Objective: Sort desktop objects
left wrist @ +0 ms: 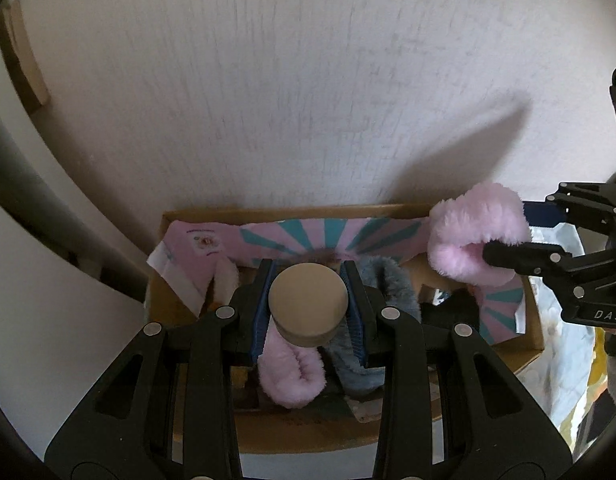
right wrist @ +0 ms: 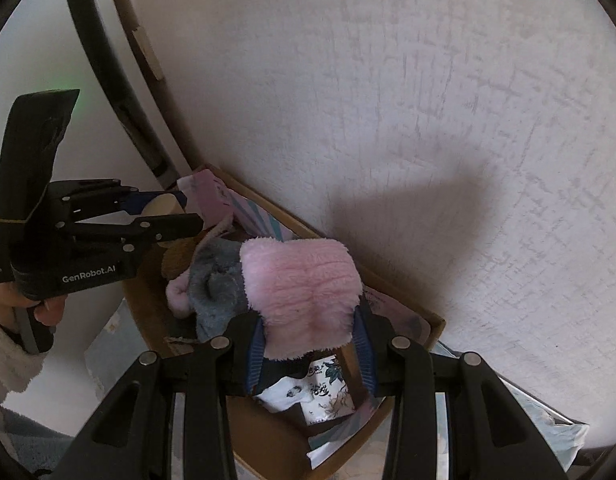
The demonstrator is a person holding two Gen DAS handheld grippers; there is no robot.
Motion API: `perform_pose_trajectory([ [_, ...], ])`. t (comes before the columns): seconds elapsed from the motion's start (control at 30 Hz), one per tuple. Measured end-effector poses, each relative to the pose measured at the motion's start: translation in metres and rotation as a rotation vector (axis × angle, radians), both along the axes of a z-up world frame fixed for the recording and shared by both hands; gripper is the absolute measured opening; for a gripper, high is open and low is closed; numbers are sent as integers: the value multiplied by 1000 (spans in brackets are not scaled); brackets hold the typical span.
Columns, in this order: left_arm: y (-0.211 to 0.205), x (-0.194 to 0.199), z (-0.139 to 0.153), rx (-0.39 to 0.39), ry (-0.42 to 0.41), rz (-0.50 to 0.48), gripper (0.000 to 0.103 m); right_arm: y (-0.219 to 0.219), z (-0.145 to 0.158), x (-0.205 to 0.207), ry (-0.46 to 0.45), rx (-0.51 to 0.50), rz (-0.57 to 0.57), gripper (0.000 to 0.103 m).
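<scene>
Left tool (left wrist: pixel 308 300) clamped on tan round lid (left wrist: pixel 307 302), lower centre, over cardboard box (left wrist: pixel 524 354). Right tool (right wrist: pixel 308 336) pinching pink fluffy piece (right wrist: pixel 304 300) at centre. Lower both well inside box walls before letting go; avoid snagging grey fluffy piece (right wrist: pixel 216 288).

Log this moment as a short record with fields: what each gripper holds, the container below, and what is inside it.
left gripper: shut on round tan cylinder
right gripper: shut on pink fluffy item
container: open cardboard box against white wall
box contents: another pink fluffy piece, grey-blue fluffy piece, pink and teal striped packet, printed white packet
position: both grippers over the box
</scene>
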State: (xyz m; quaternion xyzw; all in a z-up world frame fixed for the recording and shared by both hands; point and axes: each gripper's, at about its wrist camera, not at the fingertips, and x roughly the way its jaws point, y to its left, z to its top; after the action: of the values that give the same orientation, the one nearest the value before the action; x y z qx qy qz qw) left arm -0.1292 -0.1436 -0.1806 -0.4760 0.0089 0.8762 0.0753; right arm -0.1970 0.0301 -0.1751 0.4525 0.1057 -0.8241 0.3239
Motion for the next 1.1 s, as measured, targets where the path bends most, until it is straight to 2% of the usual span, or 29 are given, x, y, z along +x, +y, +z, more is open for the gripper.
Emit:
perform_pose_trajectory([
  [0.1,-2,-5,-6,35,-42,2,32,-3,-5,-4,-18,-2,-5,37],
  [0.13,-3,-6,-6,38,-55,14,37,-3,-7,-6,-37,-11,-3,40],
  [0.2,-4,-6,-6,27,-67,39,78,-5,-10,-9,-81,-40,-8,45],
  [0.23,-5,-5,-4,21,-58,50,101,-4,-12,-9,-93,-47,-19,56],
  [0.27,-7,-1,-1,19,-30,64,103,-4,-13,-9,-96,-46,-32,65],
  [0.3,-7,2,2,19,-18,67,103,-2,-13,-9,-89,-42,-48,88],
  [0.33,-7,4,4,11,-22,69,103,0,-13,-8,-79,-45,-66,98],
  [0.37,-5,6,6,-3,-26,69,103,3,-11,-8,-75,-54,-80,101],
  [0.5,5,13,14,-52,-20,51,103,16,-11,-1,-93,-78,-136,102],
  [0.67,7,17,13,-19,-62,73,103,25,-9,7,-84,-60,-178,102],
  [0.73,9,21,16,3,-54,86,103,26,-9,10,-87,-50,-191,102],
  [0.8,12,24,19,-11,-43,96,103,24,-10,12,-96,-37,-207,102],
  [0.9,18,34,34,-56,1,89,103,41,2,20,-89,-12,-247,102],
  [1.0,22,47,57,-39,45,78,103,49,9,29,-94,22,-309,102],
  [1.1,26,61,82,-33,76,104,103,61,24,45,-62,48,-375,102],
])
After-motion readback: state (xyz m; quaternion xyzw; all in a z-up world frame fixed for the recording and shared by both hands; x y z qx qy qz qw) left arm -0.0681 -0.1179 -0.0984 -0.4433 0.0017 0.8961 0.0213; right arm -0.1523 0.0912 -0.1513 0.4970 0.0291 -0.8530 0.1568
